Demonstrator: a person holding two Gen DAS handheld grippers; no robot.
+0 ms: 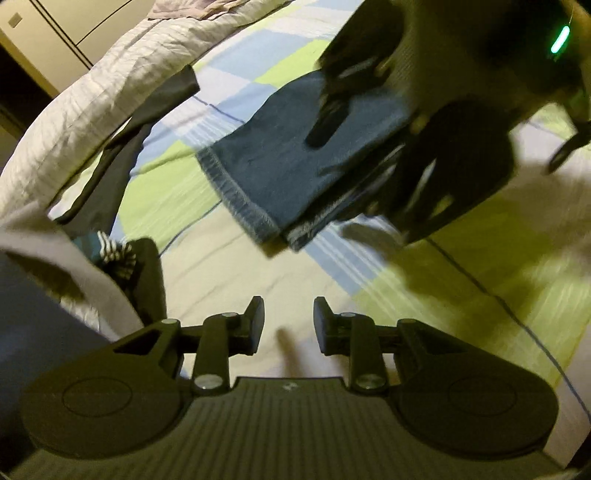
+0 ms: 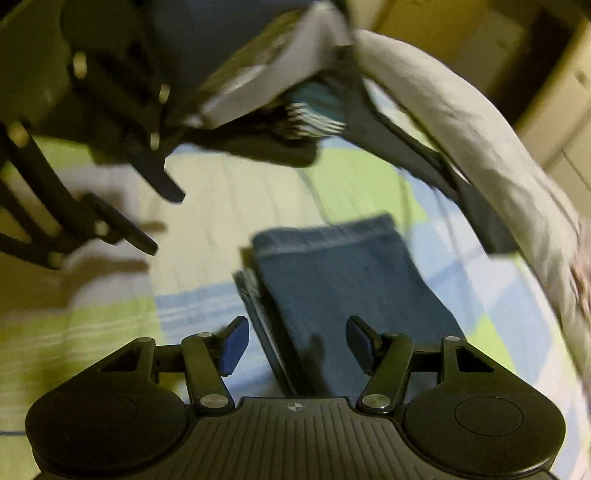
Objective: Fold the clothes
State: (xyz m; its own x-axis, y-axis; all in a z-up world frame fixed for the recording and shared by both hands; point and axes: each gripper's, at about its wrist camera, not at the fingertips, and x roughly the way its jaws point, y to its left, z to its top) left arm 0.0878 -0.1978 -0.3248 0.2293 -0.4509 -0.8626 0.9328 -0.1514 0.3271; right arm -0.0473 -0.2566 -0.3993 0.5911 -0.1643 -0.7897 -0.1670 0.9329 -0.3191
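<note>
A folded pair of blue jeans point(image 1: 295, 158) point(image 2: 343, 280) lies flat on the checked bedsheet point(image 1: 229, 288) point(image 2: 207, 221), hem stitching showing along one end. My right gripper point(image 2: 297, 345) hovers over the jeans, open, with the denim seen between its blue-padded fingers but not pinched. In the left wrist view the right gripper point(image 1: 369, 147) comes in from the upper right above the jeans. My left gripper point(image 1: 289, 325) is open over bare sheet, a short way from the jeans' hem. From the right wrist view the left gripper point(image 2: 162, 218) sits at the upper left, holding nothing.
A crumpled white quilt point(image 1: 92, 92) point(image 2: 480, 129) runs along the bed's far side. A dark garment point(image 1: 122, 147) point(image 2: 406, 147) lies against it. A striped cloth point(image 1: 118, 254) point(image 2: 317, 114) and a grey cloth point(image 1: 55, 240) are piled nearby. Cabinet doors point(image 1: 55, 29) stand behind.
</note>
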